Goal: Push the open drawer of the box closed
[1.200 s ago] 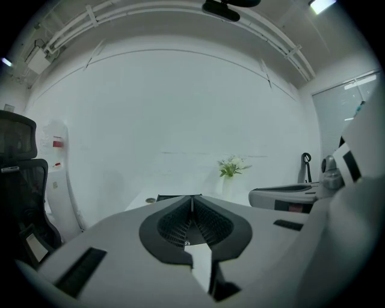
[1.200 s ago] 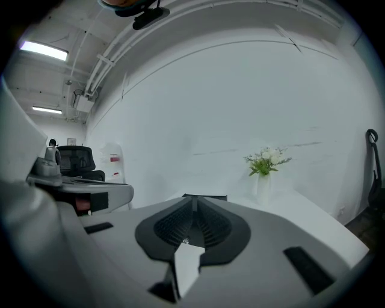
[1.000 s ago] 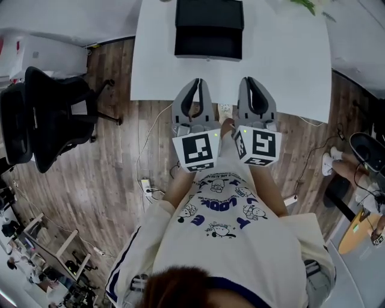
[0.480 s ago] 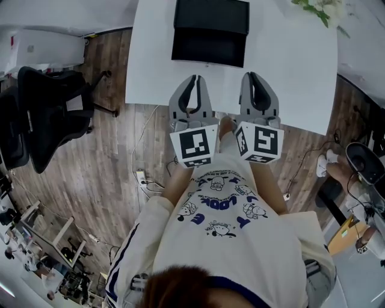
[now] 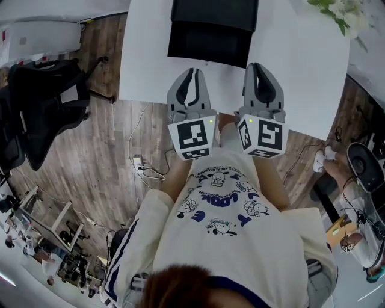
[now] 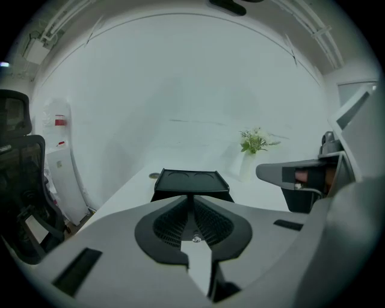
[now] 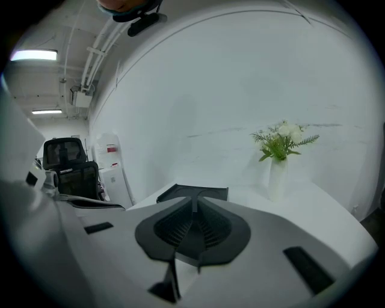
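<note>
Table [image 5: 301, 72]: compared with a second ago, its near edge lies further under both grippers, whose tips now reach over it. The approach is under way and the push is not yet begun.
Box [image 5: 213, 12]: black, on the table's far middle, ahead of both grippers. It sits closer to the tips than a second ago.
Drawer [image 5: 207, 47]: pulled out toward the person and not yet closed. A strip of bare table separates its front from the tips.
Left gripper [image 5: 192, 71]: jaws pressed together, holding nothing. The drawer front lies straight ahead, so this claw appears best placed to push.
Right gripper [image 5: 256, 65]: jaws pressed together, holding nothing. It is level with the left gripper and points just past the drawer's right corner.
</note>
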Available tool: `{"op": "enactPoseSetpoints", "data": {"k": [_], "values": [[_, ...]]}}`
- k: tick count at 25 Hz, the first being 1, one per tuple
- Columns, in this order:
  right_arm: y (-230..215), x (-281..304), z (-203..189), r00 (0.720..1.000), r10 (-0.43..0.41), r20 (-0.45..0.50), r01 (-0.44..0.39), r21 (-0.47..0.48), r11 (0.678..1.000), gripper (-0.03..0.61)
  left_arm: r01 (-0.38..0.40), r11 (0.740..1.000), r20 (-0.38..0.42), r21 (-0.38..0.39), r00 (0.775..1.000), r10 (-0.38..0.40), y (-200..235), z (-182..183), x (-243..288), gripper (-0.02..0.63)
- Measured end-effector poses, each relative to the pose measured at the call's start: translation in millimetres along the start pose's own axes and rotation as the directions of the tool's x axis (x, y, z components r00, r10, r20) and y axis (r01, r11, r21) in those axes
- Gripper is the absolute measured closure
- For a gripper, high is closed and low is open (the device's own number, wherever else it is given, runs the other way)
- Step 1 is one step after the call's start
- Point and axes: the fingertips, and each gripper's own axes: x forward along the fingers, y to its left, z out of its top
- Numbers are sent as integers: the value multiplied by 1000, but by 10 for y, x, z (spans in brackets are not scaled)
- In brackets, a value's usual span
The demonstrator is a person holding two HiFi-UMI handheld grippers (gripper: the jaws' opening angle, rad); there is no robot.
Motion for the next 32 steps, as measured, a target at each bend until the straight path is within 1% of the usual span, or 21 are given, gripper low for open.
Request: {"op": "enactPoseSetpoints", "data": {"k": [9,10,12,18,24,28,32], "values": [[-180,191,-154,999,-3,-45,3,0,1000,537,10,1000,-69,-26,998,-12,-55,-286,264,589],[-208,205,-174,999,-6,-48,6,1,1000,537,9,1000,-81,-29,997,-11,-62,-336,293,578],[-262,230,-214,998,-13,-55,13,6,1000,537,8,999,-107,-33,994,-11,-74,-449,347,522],[-312,312,-302,997,-15,-80,16,11,1000,537,8,999,-166,-48,986,-16,-43,-715,481,502],[-417,321,-406,994,-18,-106,20,26,999,537,27,998,-217,-52,975,-38,-151,-922,634,478],[-414,348,-473,993,-15,-117,18,25,1000,537,38,997,-241,-69,969,-53,-141,-1038,722,463],[-408,383,-546,991,-15,-134,19,24,1000,537,21,997,-253,-79,967,-40,-79,-1095,785,462]]}}
